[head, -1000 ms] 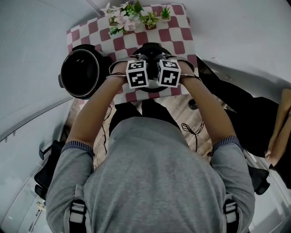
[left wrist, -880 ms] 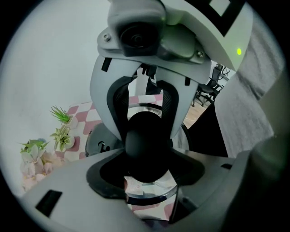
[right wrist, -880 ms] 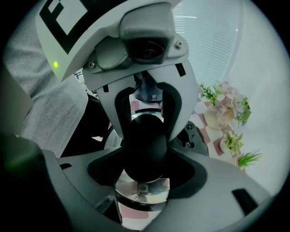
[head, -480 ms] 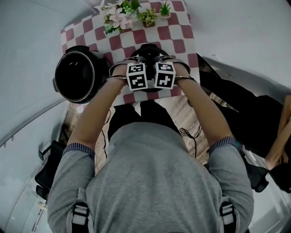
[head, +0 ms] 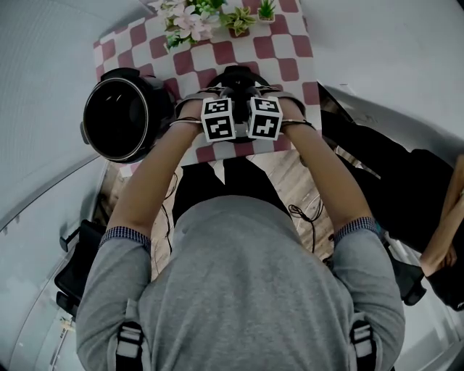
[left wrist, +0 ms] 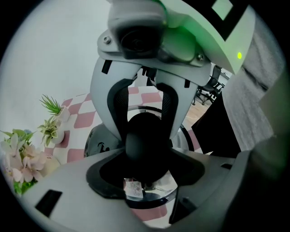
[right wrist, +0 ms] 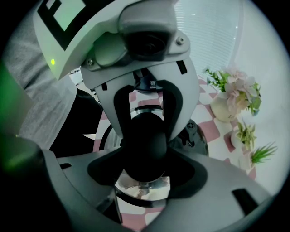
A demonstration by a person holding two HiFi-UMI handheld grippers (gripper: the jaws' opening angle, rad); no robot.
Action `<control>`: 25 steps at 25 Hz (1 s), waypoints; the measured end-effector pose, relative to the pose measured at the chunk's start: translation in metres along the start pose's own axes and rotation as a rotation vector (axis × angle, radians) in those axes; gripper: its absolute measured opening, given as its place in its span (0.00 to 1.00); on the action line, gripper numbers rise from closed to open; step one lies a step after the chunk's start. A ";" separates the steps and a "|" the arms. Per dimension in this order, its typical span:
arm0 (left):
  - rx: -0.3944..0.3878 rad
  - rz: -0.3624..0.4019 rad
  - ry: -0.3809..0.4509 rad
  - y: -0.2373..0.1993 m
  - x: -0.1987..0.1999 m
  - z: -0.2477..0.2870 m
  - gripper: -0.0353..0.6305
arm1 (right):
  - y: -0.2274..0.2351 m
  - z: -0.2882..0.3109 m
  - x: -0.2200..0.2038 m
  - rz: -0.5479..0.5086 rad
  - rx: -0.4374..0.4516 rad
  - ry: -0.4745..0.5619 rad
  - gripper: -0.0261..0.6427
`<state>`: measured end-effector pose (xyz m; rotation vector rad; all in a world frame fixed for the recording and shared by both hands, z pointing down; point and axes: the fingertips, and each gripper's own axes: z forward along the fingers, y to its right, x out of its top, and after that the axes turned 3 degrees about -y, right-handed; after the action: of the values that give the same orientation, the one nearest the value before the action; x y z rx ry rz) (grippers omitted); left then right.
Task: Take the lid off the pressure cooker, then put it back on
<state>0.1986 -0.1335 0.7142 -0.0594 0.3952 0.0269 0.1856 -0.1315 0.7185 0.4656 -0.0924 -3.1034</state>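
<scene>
Left tool (left wrist: 144, 133), right tool (right wrist: 145, 133) clamp lid handle (left wrist: 144, 156)

Checkered tablecloth (head: 290, 65), potted pink flowers (head: 185, 23), small green plants (head: 267, 9)

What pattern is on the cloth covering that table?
Dusky red and white checks on the tablecloth; it shows best in the head view.

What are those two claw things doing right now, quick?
Left gripper: shut on the black rounded handle of the shiny metal cooker lid.
Right gripper: shut on that same handle.
</scene>
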 end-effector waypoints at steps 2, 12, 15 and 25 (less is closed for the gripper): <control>0.004 0.002 0.006 0.000 0.000 0.000 0.51 | 0.000 0.001 0.000 0.008 0.001 -0.003 0.49; 0.099 -0.162 0.178 -0.004 0.018 -0.037 0.53 | 0.008 -0.033 0.001 0.039 -0.050 0.024 0.57; 0.125 -0.178 0.220 0.000 0.025 -0.052 0.53 | 0.009 -0.051 -0.001 0.038 -0.077 0.031 0.57; 0.295 -0.381 0.577 0.004 0.051 -0.155 0.53 | 0.015 -0.135 0.021 0.202 -0.237 0.286 0.59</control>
<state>0.1855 -0.1388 0.5515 0.1536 0.9543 -0.4326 0.2054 -0.1545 0.5843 0.8234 0.2126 -2.7701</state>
